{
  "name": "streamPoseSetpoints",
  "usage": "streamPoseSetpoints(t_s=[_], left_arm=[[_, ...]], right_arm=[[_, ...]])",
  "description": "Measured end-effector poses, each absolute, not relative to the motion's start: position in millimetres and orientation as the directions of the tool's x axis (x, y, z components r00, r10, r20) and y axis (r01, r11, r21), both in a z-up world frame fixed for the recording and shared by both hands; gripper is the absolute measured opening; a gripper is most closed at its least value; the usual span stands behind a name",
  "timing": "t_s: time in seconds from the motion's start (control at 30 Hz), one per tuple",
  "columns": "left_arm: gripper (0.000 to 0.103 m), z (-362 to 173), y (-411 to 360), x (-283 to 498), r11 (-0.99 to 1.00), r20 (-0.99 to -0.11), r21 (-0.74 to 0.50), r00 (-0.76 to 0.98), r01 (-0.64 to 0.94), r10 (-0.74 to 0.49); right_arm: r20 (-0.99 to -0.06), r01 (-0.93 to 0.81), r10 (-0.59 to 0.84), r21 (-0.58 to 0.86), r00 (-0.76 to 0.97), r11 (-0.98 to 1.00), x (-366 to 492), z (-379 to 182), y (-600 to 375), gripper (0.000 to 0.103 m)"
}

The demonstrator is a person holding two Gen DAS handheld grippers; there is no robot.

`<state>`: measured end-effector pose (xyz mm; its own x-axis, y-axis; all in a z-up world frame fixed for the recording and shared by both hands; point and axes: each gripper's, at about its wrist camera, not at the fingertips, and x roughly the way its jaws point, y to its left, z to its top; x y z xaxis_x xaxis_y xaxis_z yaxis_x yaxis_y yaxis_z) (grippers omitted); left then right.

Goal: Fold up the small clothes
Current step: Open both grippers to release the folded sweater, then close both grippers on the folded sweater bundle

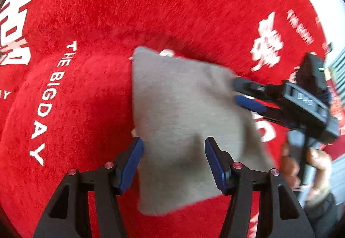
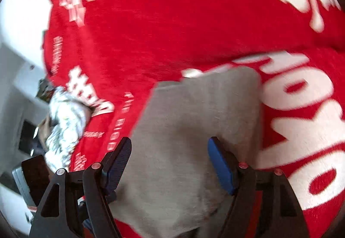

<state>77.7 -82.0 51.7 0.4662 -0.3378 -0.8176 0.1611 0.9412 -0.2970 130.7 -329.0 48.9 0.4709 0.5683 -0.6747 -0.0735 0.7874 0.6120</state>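
the grey cloth (image 1: pixel 185 126) lies flat on the red plush cover (image 1: pixel 151 1), already folded down to a compact, roughly four-sided packet, and it sits directly ahead of the left tool (image 1: pixel 173 158), whose blue-padded fingers (image 1: pixel 131 162) stand apart and straddle the cloth's near edge without closing on it. the packet's long axis seems to run away from the left tool toward a far corner where a bit of white, perhaps a label, peeks out. the right tool (image 1: pixel 248 98) comes in from the cloth's right side, its tips at or just over that edge; motion blur hides whether they touch. in the right wrist view its own fingers (image 2: pixel 220 164) are plainly spread, with the grey cloth (image 2: pixel 194 141) filling the gap and running forward between them. both tools are about equally near, each over a different edge, so the next fold likely turns on which edge gets pinched and carried across the packet. the cover is a soft pile printed with large white lettering, so the cloth may drag on it rather than slide. off the cover's far left in the right wrist view lies a crumpled patterned garment (image 2: pixel 66 117), and beyond it pale floor and dark, indistinct objects.
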Motion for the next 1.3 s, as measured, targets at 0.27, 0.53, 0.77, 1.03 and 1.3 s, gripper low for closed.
streamPoseSetpoints(t_s=[0.27, 0.53, 0.77, 1.03, 1.3], left_arm=[[0.095, 18, -62, 85, 0.942, -0.837, -0.318, 0.434, 0.110, -0.333], [0.095, 51, 21, 90, 0.970, -0.820, -0.241, 0.527, 0.033, -0.222], [0.095, 43, 64, 116, 0.936, -0.847, -0.346, 0.451, -0.064, -0.282], [0.095, 23, -26, 142, 0.857, -0.806, -0.508, 0.308, 0.081, -0.506], [0.101, -12, -70, 178, 0.840, -0.807, -0.524, 0.235, 0.140, -0.542]], right_arm=[[-0.630, -0.012, 0.573, 0.667, 0.524, 0.745, 106, 35, -364, 0.075], [-0.758, 0.122, 0.296, 0.440, 0.581, 0.890, 56, 60, -415, 0.082], [-0.782, 0.349, 0.172, 0.449, 0.599, 0.822, 22, 59, -479, 0.090], [-0.720, 0.218, 0.379, 0.586, 0.581, 0.780, 56, 49, -410, 0.090], [-0.718, 0.149, 0.522, 0.642, 0.461, 0.752, 118, 3, -344, 0.090]])
